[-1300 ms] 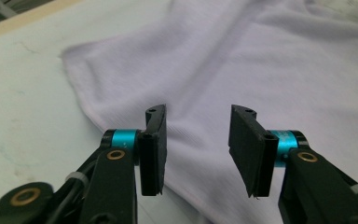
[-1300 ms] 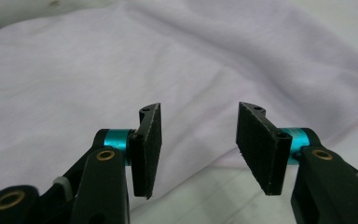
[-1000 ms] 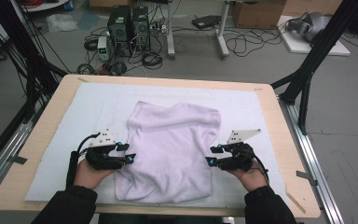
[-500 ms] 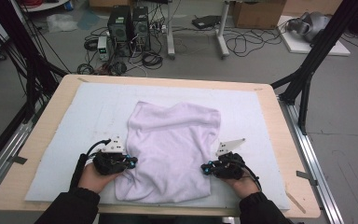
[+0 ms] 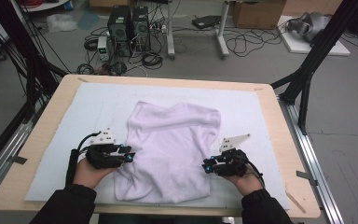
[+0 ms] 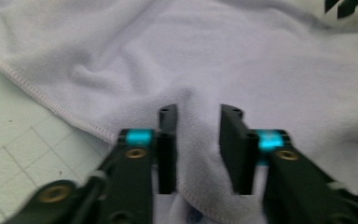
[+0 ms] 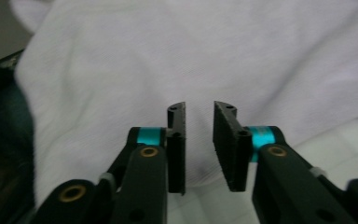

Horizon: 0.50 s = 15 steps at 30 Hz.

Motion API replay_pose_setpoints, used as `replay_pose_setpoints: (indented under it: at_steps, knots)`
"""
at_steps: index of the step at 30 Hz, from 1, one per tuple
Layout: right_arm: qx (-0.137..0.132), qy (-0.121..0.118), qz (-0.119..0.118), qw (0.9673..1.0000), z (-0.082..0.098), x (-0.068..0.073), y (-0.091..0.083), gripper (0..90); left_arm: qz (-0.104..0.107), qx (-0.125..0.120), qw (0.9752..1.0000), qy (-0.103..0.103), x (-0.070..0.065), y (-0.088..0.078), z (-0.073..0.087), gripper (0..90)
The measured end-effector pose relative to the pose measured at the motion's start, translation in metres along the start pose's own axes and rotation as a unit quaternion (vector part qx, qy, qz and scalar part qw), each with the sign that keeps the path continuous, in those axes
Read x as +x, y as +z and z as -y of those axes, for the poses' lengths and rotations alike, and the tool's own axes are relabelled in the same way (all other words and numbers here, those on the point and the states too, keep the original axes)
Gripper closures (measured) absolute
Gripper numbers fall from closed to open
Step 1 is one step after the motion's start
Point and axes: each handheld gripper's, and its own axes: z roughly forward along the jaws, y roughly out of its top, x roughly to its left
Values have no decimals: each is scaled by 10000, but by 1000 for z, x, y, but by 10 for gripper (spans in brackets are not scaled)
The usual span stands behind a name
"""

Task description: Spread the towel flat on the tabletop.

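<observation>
Left claw: the left black two-jaw gripper (image 5: pixel 129 155) sits at the left edge of the soft pale lilac towel (image 5: pixel 170 147); its jaws have just been opening and stand apart, with towel cloth under the gap, not pinched
Right claw: the right black two-jaw gripper (image 5: pixel 206 166) sits at the towel's right edge; its jaws have just been opening too, a small gap, pinching nothing
Towel: lies rumpled in the middle of the white gridded mat (image 5: pixel 74 121); the hem (image 6: pixel 42 100) runs beside the left gripper (image 6: pixel 193 140)
Table: the light wooden table (image 5: pixel 284 140) holds the mat
</observation>
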Motion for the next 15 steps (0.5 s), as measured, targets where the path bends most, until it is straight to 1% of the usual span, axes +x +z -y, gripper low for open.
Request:
replay_pose_setpoints:
  at_steps: [1, 2, 4, 5, 6, 7, 8, 9, 10, 11, 12, 13, 14, 15]
  knots:
    - [95, -45, 147, 9998, 5, 5, 3, 636, 82, -11, 10000, 1, -2, -1, 1, 561]
    - [95, -45, 147, 9998, 5, 5, 3, 636, 157, 88, 9998, 58, -6, -3, 4, 561]
    - [155, -36, 195, 9997, 13, 10, 6, 600, 260, 246, 9992, 152, -13, -2, 11, 529]
    - [203, -39, 228, 9995, 16, 11, 7, 604, 286, 312, 9989, 219, -15, -1, 13, 524]
    - [234, -48, 245, 9994, 18, 12, 9, 613, 266, 423, 9983, 294, -19, 2, 16, 527]
    - [159, -49, 299, 9994, 19, 12, 10, 649, 225, 527, 9977, 363, -20, 6, 18, 557]
    - [157, -38, 321, 9994, 19, 12, 11, 705, 238, 587, 9972, 387, -20, 10, 19, 620]
    - [190, -98, 395, 9990, 17, 11, 11, 834, 262, 635, 9969, 387, -20, 12, 20, 766]
    - [190, -98, 395, 9990, 17, 11, 11, 834, 257, 666, 9967, 390, -20, 15, 21, 822]
    - [203, -57, 331, 9992, 17, 9, 12, 864, 259, 634, 9970, 350, -20, 18, 21, 822]
    - [208, -46, 289, 9994, 15, 7, 13, 873, 275, 634, 9971, 310, -19, 18, 20, 845]
    - [295, -56, 270, 9992, 12, 7, 12, 878, 273, 619, 9973, 277, -18, 18, 18, 858]
    - [256, -90, 256, 9993, 9, 8, 11, 880, 253, 605, 9974, 301, -18, 17, 16, 860]
    - [256, -90, 256, 9993, 9, 8, 11, 880, 231, 564, 9978, 280, -17, 16, 15, 860]
